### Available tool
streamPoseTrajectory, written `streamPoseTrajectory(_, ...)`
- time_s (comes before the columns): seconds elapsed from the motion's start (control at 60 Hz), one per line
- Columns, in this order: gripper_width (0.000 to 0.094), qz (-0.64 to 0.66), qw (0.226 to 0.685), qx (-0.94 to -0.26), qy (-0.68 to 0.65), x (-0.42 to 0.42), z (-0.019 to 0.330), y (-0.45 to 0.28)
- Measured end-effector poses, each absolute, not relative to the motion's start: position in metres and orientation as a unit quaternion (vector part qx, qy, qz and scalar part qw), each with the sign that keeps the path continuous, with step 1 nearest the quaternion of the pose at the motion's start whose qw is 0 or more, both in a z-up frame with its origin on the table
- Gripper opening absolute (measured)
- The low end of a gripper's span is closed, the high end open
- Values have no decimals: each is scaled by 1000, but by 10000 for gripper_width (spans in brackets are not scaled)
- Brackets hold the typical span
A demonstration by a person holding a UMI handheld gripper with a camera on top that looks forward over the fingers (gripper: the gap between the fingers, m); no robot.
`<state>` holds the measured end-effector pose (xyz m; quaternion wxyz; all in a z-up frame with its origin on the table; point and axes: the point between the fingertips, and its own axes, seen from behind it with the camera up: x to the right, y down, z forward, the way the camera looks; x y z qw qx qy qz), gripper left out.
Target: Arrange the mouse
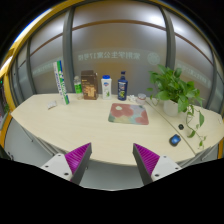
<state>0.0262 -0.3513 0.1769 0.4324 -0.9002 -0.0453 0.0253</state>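
Note:
A small dark mouse (175, 141) lies on the pale table (80, 125) near its right end, beside a small potted plant. A reddish patterned mouse mat (128, 113) lies flat in the middle of the table, well left of the mouse. My gripper (112, 158) is held back off the table's near edge, fingers spread wide with nothing between them. The purple pads (76, 155) face each other. The mouse is far ahead and to the right of the fingers.
At the back of the table stand a green tube (61, 82), a brown box (90, 86), a white bottle (106, 86) and a dark blue bottle (122, 86). A large leafy plant (174, 88) stands at the right. A glass wall is behind.

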Motion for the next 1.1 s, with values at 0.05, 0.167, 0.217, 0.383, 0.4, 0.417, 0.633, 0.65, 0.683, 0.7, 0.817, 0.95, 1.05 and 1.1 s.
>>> streamPoseTrajectory(0.05,852,17,430,-902,-39,62,158,-352)
streamPoseTrajectory(0.167,850,-5,424,-905,-19,143,119,-351)
streamPoseTrajectory(0.217,850,-14,423,-906,-10,176,104,-348)
streamPoseTrajectory(0.383,851,-36,436,-899,9,266,64,-315)
streamPoseTrajectory(0.4,850,-37,438,-898,11,273,60,-311)
streamPoseTrajectory(0.417,850,-37,438,-898,12,280,57,-307)
streamPoseTrajectory(0.633,849,-24,426,-903,47,338,12,-254)
streamPoseTrajectory(0.65,849,-23,424,-904,49,341,9,-251)
streamPoseTrajectory(0.683,848,-20,422,-905,54,347,5,-245)
streamPoseTrajectory(0.7,848,-19,422,-905,57,349,3,-242)
streamPoseTrajectory(0.817,849,-9,420,-905,69,361,-4,-220)
streamPoseTrajectory(0.95,844,-1,425,-903,69,360,-6,-195)
streamPoseTrajectory(1.05,815,-5,426,-902,70,359,-7,-179)
streamPoseTrajectory(1.1,765,-13,427,-901,72,361,-8,-173)
